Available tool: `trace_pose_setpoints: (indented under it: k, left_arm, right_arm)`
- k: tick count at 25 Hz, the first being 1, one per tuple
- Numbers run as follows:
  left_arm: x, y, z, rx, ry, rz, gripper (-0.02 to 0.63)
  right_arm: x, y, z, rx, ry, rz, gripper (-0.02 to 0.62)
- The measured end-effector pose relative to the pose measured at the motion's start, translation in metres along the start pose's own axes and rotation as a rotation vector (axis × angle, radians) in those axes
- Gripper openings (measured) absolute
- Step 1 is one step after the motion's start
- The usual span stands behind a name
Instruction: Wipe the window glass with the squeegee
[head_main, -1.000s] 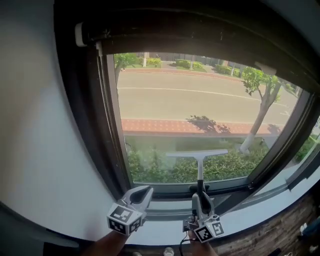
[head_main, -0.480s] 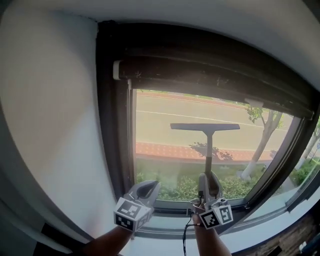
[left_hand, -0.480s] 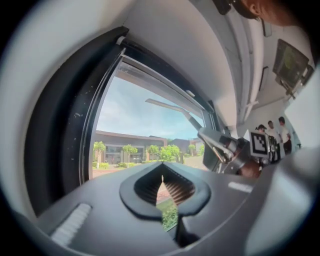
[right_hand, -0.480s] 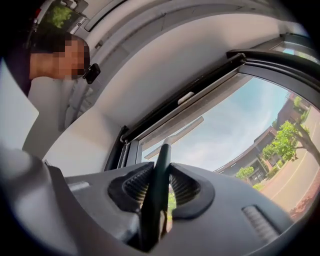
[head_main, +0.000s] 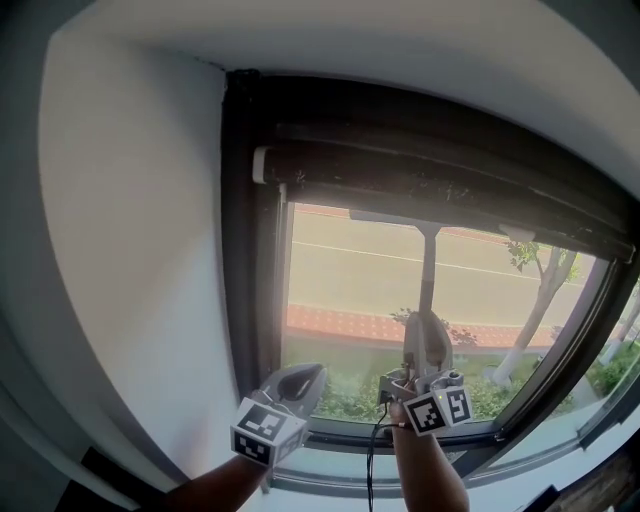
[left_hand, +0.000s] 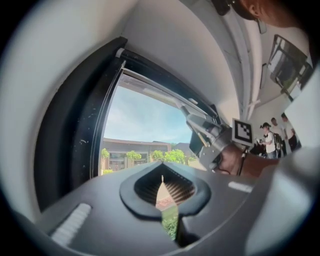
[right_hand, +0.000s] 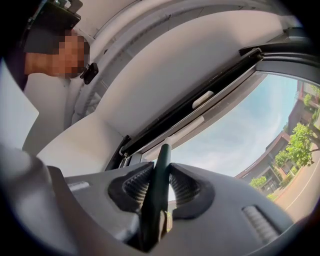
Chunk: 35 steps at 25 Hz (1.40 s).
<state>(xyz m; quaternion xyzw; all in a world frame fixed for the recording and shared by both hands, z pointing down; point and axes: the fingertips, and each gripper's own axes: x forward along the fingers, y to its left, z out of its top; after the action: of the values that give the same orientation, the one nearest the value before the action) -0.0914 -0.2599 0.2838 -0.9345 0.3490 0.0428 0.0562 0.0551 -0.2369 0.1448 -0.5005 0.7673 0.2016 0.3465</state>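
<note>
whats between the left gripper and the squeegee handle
Nothing solid. In the head view, only bare window glass separates the shut left gripper from the slim dark squeegee handle, which is clamped in the right gripper.

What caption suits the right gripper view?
Right gripper clamps the dark green squeegee handle, aimed up at the window's dark top frame.

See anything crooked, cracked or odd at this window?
Nothing stands out. The squeegee stands upright in the right gripper, its blade high on the glass, which shows no cracks. The left gripper is shut on nothing.
</note>
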Motion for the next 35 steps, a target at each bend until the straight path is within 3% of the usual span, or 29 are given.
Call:
trace_pose_setpoints:
  k: [8, 12, 35]
  left_arm:
    - [-0.001, 0.013, 0.003, 0.004, -0.009, 0.031, 0.005]
    - [-0.001, 0.015, 0.000, 0.002, -0.004, 0.033, 0.005]
    - [-0.028, -0.014, -0.015, -0.051, 0.048, -0.017, 0.005]
  right_arm:
    - [0.038, 0.004, 0.000, 0.000, -0.034, 0.032, 0.104]
    - [0.043, 0.003, -0.003, -0.015, -0.033, 0.007, 0.103]
    - [-0.025, 0.007, -0.048, 0.043, 0.056, -0.132, 0.103]
